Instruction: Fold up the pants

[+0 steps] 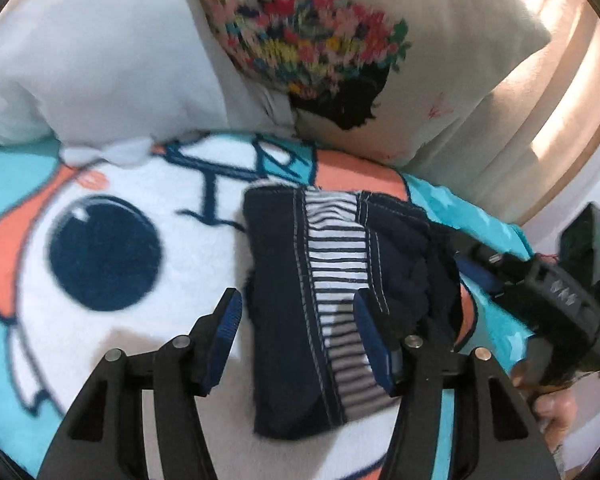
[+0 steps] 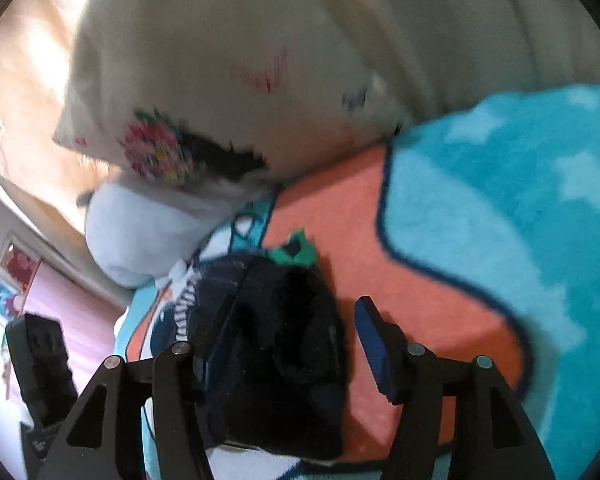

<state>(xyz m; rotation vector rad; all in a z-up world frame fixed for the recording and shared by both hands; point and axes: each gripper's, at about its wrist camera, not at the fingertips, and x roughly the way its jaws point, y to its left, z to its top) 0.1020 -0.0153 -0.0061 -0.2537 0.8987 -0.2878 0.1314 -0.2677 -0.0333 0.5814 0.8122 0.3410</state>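
1. Pants [image 1: 340, 280], navy and folded into a bundle, are laid on the blanket [image 1: 100, 340], near the pillows [image 1: 440, 80].
2. Left gripper [image 1: 298, 338] is held parted above the pants, gripping nothing.
3. Right gripper [image 2: 288, 344] is likewise seen parted, pants between the pads, unpressed.

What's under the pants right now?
The pants lie folded on the cartoon blanket, over its white and orange parts. Whatever the blanket's print shows beneath them is covered. Nothing else shows at their edges.
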